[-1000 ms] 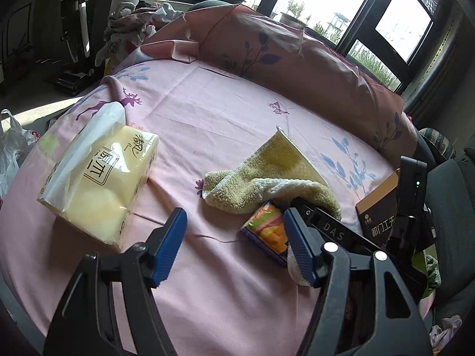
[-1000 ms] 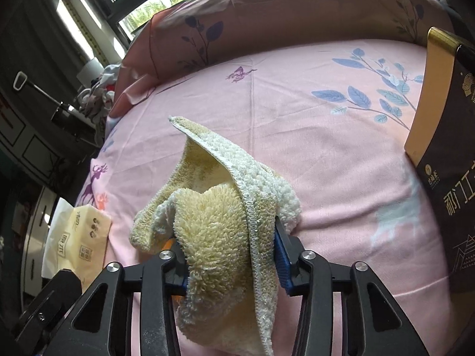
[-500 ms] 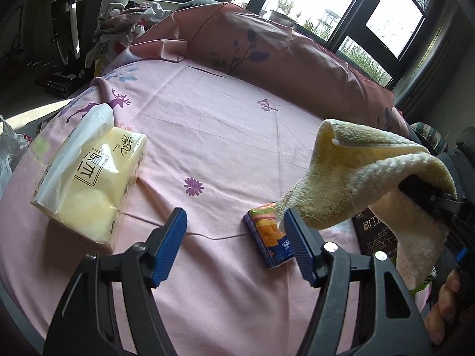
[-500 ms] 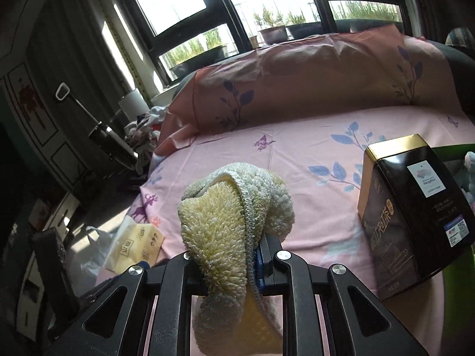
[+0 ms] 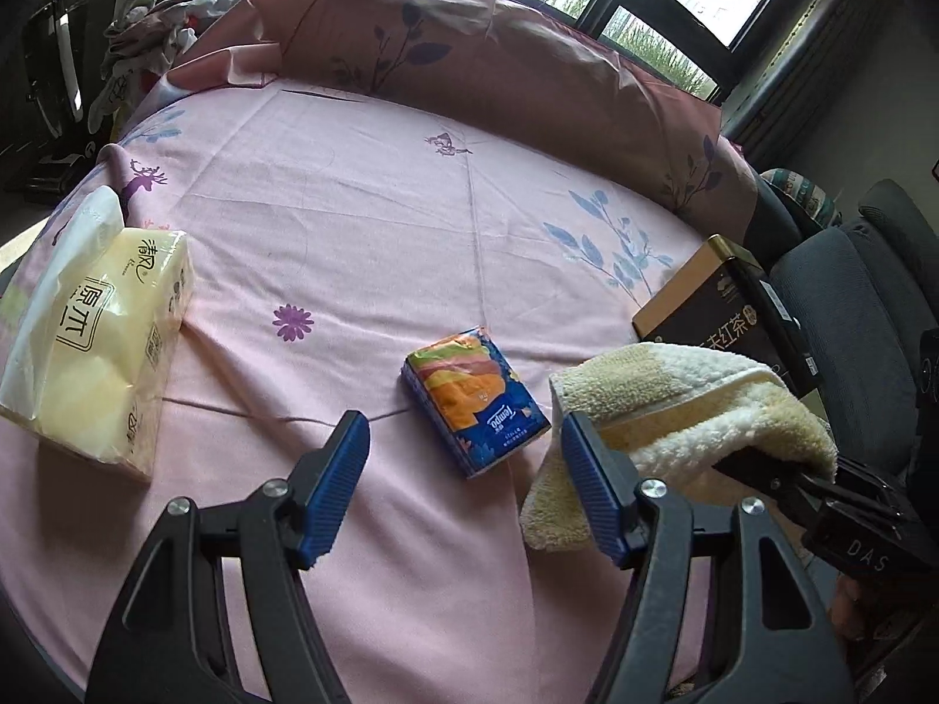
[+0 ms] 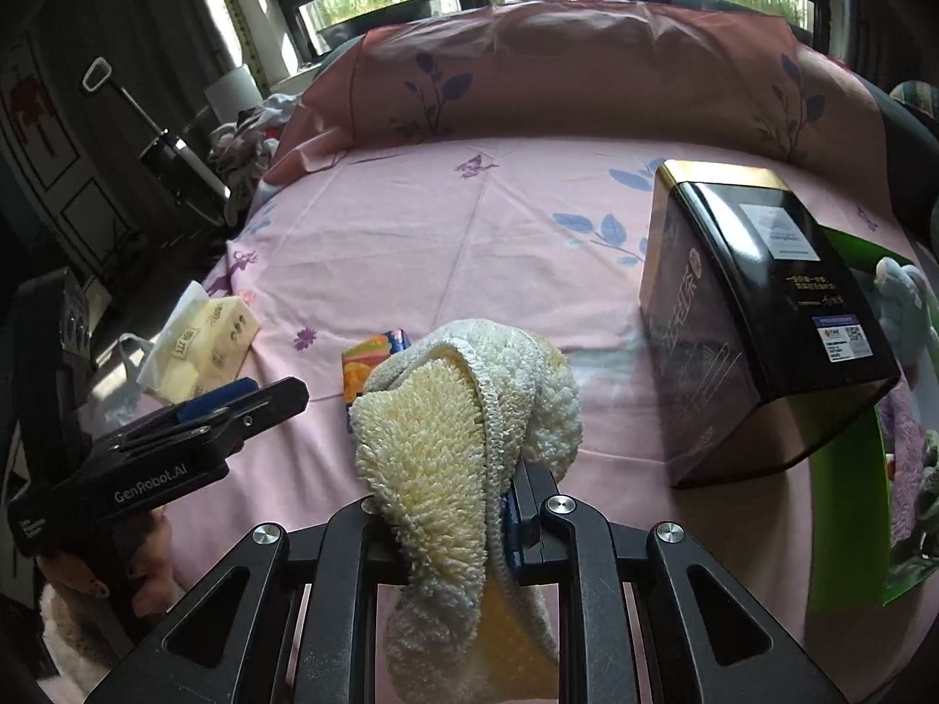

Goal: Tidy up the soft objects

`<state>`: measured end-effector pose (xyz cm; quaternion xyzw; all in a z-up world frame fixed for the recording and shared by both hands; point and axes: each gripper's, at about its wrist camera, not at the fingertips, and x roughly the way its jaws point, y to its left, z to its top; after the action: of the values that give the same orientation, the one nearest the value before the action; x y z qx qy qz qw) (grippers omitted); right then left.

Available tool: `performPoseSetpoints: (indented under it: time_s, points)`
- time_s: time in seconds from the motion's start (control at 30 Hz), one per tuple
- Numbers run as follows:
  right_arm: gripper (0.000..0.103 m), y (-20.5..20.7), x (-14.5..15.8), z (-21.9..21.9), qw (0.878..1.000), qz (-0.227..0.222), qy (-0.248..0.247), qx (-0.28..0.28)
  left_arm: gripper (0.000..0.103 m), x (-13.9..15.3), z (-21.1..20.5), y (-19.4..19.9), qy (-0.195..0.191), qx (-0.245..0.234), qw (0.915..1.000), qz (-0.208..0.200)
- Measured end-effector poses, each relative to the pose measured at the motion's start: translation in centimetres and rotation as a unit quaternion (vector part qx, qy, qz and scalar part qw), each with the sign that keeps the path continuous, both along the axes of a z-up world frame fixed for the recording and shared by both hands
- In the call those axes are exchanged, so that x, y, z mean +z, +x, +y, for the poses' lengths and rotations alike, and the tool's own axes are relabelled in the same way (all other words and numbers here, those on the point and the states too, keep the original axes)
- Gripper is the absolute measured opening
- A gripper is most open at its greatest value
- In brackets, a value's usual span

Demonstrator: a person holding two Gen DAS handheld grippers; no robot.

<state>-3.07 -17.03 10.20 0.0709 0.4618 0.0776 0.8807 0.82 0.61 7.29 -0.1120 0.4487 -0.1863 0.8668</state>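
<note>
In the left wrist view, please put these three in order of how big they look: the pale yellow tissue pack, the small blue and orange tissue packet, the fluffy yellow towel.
1. Pale yellow tissue pack and fluffy yellow towel: similar, and the towel is partly hidden and nearer, so unranked.
2. Small blue and orange tissue packet: clearly smallest.

Towel (image 6: 469, 410) drapes over the right gripper (image 6: 452, 534), hiding its fingertips; pocket tissue pack (image 6: 375, 352) partly hidden behind the towel; plush toy (image 6: 907, 317) cut off at the right edge; small print on the black tin (image 6: 769, 305) unreadable.
</note>
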Motion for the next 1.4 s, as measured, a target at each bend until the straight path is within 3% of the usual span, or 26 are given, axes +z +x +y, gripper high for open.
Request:
performPoseSetpoints:
  time_s: [0.17, 0.3, 0.4, 0.47, 0.53, 0.7, 0.83, 0.93, 1.0, 1.1, 1.13, 1.23, 1.33, 1.4]
  points:
    - [0.020, 3.0, -4.9, 1.5, 0.998, 0.062, 0.024, 0.011, 0.066, -0.8, -0.7, 0.2, 0.021, -0.005, 0.9997, 0.013]
    - [0.023, 3.8, -6.4, 2.7, 0.998, 0.066, 0.009, 0.001, 0.066, -1.3, -0.9, 0.4, 0.028, -0.009, 0.9992, 0.026]
    - [0.041, 3.4, -5.8, 2.1, 0.998, 0.066, 0.016, -0.005, 0.066, -1.6, -1.0, 0.4, 0.028, -0.014, 0.9989, 0.036]
    - [0.071, 2.7, -5.1, 1.2, 0.998, 0.062, 0.008, -0.017, 0.066, -1.6, -0.9, 0.4, 0.021, -0.015, 0.9990, 0.036]
    - [0.075, 1.9, -3.9, 0.0, 0.998, 0.049, 0.009, -0.024, 0.067, -1.4, -0.7, 0.4, 0.010, -0.012, 0.9993, 0.035]
    - [0.075, -0.2, -1.1, -2.7, 0.996, 0.024, 0.080, -0.030, 0.067, -1.7, -1.3, 0.4, -0.008, -0.028, 0.9981, 0.053]
    - [0.075, -0.8, 0.1, -3.3, 0.991, 0.005, 0.124, -0.042, 0.067, -1.9, -3.1, -0.3, -0.026, -0.074, 0.9949, 0.062]
    - [0.075, -0.3, -0.3, -3.0, 0.986, 0.000, 0.165, -0.032, 0.067, -2.1, -4.7, -0.7, -0.033, -0.103, 0.9918, 0.067]
    - [0.075, 0.5, -1.6, -2.9, 0.979, 0.027, 0.201, -0.026, 0.067, -2.6, -5.9, -0.7, -0.034, -0.119, 0.9891, 0.080]
    - [0.069, 1.5, -3.4, -2.9, 0.982, 0.049, 0.171, -0.070, 0.066, -3.8, -7.2, -0.5, -0.024, -0.122, 0.9868, 0.103]
    - [0.062, 1.9, -4.0, -2.9, 0.981, 0.058, 0.170, -0.077, 0.067, -4.0, -7.5, -0.4, -0.019, -0.121, 0.9868, 0.106]
    - [0.050, 2.6, -5.2, -2.8, 0.978, 0.080, 0.179, -0.070, 0.067, -4.4, -8.1, -0.1, -0.009, -0.114, 0.9875, 0.109]
    - [0.039, 3.0, -5.6, -2.4, 0.983, 0.069, 0.150, -0.074, 0.067, -4.7, -7.8, 0.3, -0.022, -0.104, 0.9874, 0.118]
    - [0.036, 3.4, -6.3, -2.2, 0.982, 0.076, 0.159, -0.067, 0.069, -4.9, -7.2, 0.6, -0.046, -0.090, 0.9866, 0.128]
